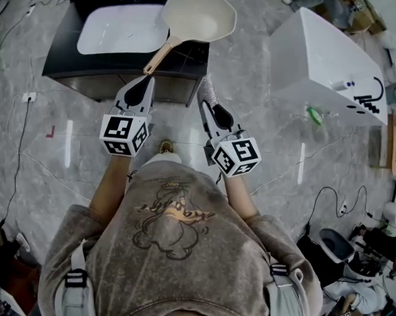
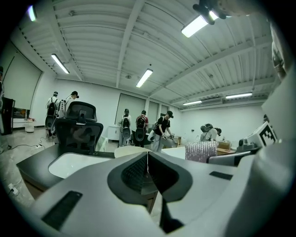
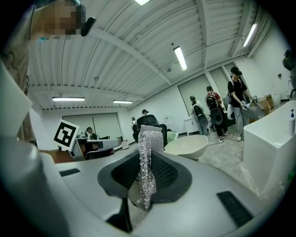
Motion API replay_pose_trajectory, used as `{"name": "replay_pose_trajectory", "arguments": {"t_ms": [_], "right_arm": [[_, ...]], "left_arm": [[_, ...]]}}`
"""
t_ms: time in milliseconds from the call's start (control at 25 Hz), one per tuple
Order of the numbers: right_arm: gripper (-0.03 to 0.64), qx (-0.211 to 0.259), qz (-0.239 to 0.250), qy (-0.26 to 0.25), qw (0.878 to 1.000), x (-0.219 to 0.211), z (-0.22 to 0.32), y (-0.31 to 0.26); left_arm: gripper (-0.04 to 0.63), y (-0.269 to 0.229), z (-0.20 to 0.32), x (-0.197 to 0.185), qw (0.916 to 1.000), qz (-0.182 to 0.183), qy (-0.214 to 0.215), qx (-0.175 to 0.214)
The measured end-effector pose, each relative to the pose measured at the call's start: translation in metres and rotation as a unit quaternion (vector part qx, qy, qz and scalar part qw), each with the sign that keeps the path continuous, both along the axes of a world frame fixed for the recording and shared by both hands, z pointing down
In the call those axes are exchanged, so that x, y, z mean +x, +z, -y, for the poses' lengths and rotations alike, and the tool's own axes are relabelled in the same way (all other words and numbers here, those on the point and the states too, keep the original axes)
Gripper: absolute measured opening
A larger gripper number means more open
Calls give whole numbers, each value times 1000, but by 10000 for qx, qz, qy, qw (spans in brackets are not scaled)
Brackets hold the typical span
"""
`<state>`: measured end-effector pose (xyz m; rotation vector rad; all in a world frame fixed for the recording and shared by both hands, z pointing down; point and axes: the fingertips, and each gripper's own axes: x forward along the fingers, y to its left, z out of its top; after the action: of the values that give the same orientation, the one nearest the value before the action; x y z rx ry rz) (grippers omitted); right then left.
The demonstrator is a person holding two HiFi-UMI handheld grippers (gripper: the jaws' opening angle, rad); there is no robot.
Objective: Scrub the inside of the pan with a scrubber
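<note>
A cream pan (image 1: 198, 15) rests on the black table (image 1: 63, 60), its wooden handle (image 1: 161, 53) pointing toward me. My left gripper (image 1: 143, 86) is shut with nothing in it, its tip just short of the handle's end. In the left gripper view the jaws (image 2: 147, 159) stand closed, and the pan's rim (image 2: 129, 149) shows beyond them. My right gripper (image 1: 206, 97) is shut on a silvery mesh scrubber (image 1: 208, 86), to the right of the handle at the table's front edge. In the right gripper view the scrubber (image 3: 149, 157) stands up between the jaws (image 3: 150, 139), the pan (image 3: 187, 146) just beyond it.
A white basin (image 1: 119, 27) sits in the table to the left of the pan. A large white box (image 1: 326, 61) stands at the right on the marble floor. Cables lie on the floor at both sides. An office chair (image 2: 78, 129) and several people stand in the background.
</note>
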<state>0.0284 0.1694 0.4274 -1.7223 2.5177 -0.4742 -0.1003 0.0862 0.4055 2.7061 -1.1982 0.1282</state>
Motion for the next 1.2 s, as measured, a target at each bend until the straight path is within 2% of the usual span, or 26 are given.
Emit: {"name": "replay_pose_trajectory", "arguments": {"t_ms": [200,480,1200], "right_arm": [[81,-23,-84,130,9999,5,24,-3],[81,-105,-83,327,9994,32,58,-2],[81,101,-194,-315,9993,92,199,-16]], "left_arm": [[18,-5,30,11,9997,43,248,46],[18,-2,66,25,9994,93,319,-29],[18,3,184,71,9995,258,-200,-32]]}}
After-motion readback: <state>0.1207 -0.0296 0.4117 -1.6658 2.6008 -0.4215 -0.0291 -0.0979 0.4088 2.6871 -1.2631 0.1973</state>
